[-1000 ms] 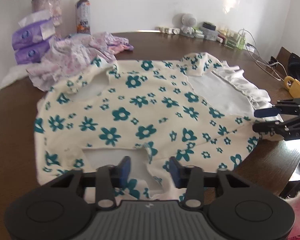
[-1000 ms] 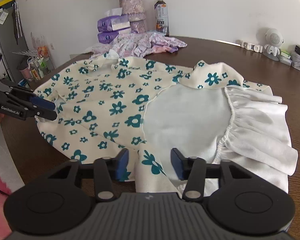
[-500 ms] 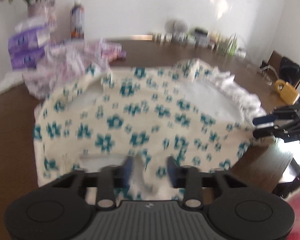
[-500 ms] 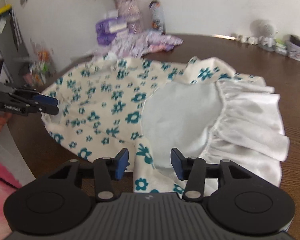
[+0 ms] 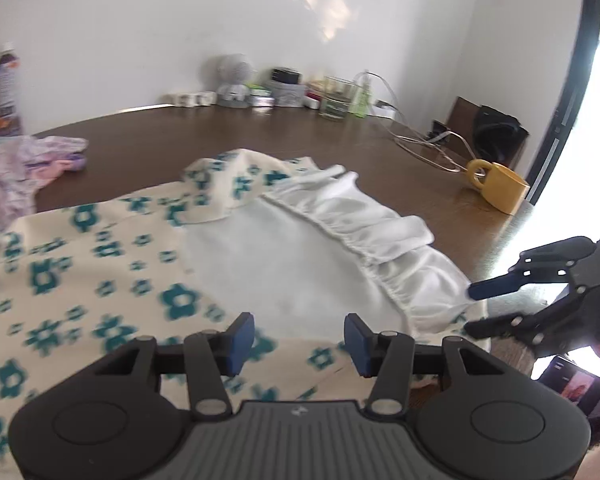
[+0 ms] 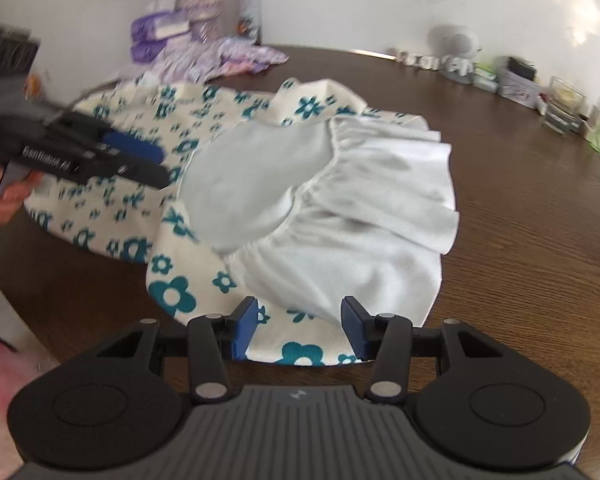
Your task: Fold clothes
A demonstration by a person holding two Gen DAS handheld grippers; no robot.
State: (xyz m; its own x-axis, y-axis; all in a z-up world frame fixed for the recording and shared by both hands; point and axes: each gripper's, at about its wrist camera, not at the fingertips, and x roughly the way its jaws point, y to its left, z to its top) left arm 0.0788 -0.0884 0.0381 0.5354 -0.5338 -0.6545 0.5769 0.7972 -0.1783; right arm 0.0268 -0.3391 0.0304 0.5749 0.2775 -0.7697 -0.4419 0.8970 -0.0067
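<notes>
The flowered dress (image 6: 204, 152) lies spread on the brown surface (image 6: 520, 208), cream with teal blooms, its pale lining turned up in the middle and the white ruffled skirt (image 6: 380, 200) bunched toward the far right side; its near hem reaches the surface's edge close to me. My right tongs (image 6: 296, 326) stand apart, straddling the near flowered flap without pinching it, and my left tongs (image 5: 298, 338) are likewise apart, over the printed cloth, holding nothing. The trouble I foresee is a shallow bite: if I close on the top layer alone, the lining slides free and the fold comes out crooked. The ruffle is loose and heaped, so dragging it over may trap a lump under the fold. The hem sits so near the edge that a careless tug toward me could pull the cloth off the surface. Farther out, the yellow mug (image 5: 500, 190) and the trailing cable (image 5: 424, 148) sit to the right, near enough that a wide swing of the skirt could catch them. The lilac garment (image 6: 220, 60) at the back could get swept into the fold too.
</notes>
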